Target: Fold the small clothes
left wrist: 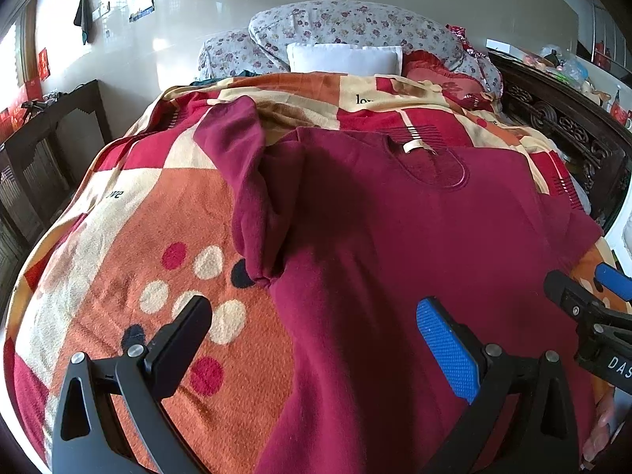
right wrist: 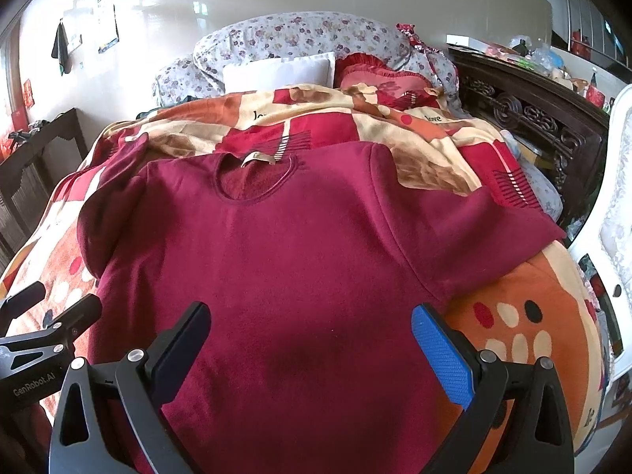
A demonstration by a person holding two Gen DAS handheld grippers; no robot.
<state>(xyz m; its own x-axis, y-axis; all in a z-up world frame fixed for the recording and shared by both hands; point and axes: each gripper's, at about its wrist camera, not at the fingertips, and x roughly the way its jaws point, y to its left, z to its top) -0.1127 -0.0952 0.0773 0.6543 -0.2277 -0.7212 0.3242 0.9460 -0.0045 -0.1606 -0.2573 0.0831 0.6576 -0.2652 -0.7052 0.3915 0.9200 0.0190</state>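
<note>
A maroon long-sleeved top (left wrist: 395, 237) lies flat on a patterned bedspread, neck away from me, with a pale label at the collar (left wrist: 412, 146). Its left sleeve (left wrist: 245, 181) is bunched and folded beside the body. In the right wrist view the top (right wrist: 296, 256) fills the middle and its right sleeve (right wrist: 493, 229) stretches out to the right. My left gripper (left wrist: 316, 339) is open and empty above the top's lower left edge. My right gripper (right wrist: 312, 339) is open and empty above the top's lower middle; it also shows in the left wrist view (left wrist: 584, 296).
The red, orange and cream bedspread (left wrist: 138, 237) covers the bed. A white pillow (left wrist: 343, 59), a red cushion (right wrist: 379, 79) and a floral quilt (left wrist: 355, 23) lie at the head. A dark carved wooden board (right wrist: 533, 118) runs along the right side, a dark wooden rail (left wrist: 47, 150) along the left.
</note>
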